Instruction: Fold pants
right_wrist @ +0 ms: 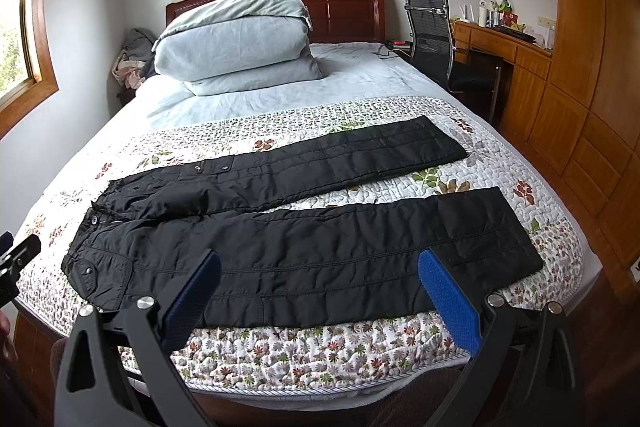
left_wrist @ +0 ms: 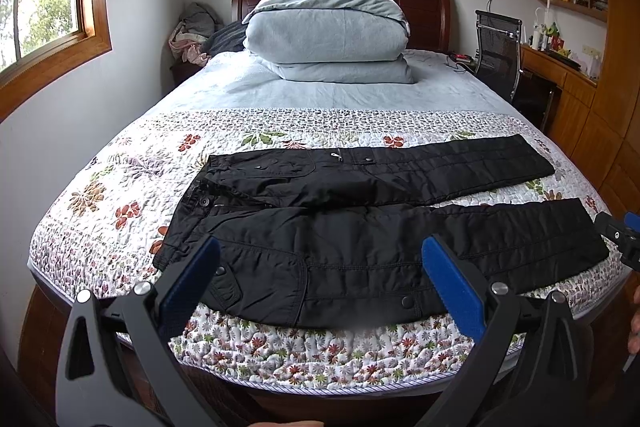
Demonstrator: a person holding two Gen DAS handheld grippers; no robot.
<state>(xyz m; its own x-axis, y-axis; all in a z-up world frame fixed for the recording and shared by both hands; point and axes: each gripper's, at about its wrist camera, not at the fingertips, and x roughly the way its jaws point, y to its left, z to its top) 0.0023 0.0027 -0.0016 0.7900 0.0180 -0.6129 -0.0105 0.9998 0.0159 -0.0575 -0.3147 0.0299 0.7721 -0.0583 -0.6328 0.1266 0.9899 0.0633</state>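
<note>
Black pants (left_wrist: 360,227) lie flat across the foot of the bed, waistband to the left, both legs spread apart and pointing right. In the right wrist view the same pants (right_wrist: 304,247) fill the middle. My left gripper (left_wrist: 320,267) hovers open over the hip and near-leg part, its blue pads wide apart with nothing between them. My right gripper (right_wrist: 320,279) is open too, above the near leg towards the cuff. The right gripper (left_wrist: 620,239) shows at the right edge of the left wrist view, and the left gripper (right_wrist: 16,259) at the left edge of the right wrist view.
The bed carries a floral quilt (left_wrist: 120,203) at its foot and a folded pale blue duvet (left_wrist: 328,35) at the head. A black chair (left_wrist: 496,55) and wooden desk (right_wrist: 504,47) stand to the right. Clothes (left_wrist: 192,35) are piled at the far left. A hand (left_wrist: 634,319) shows at right.
</note>
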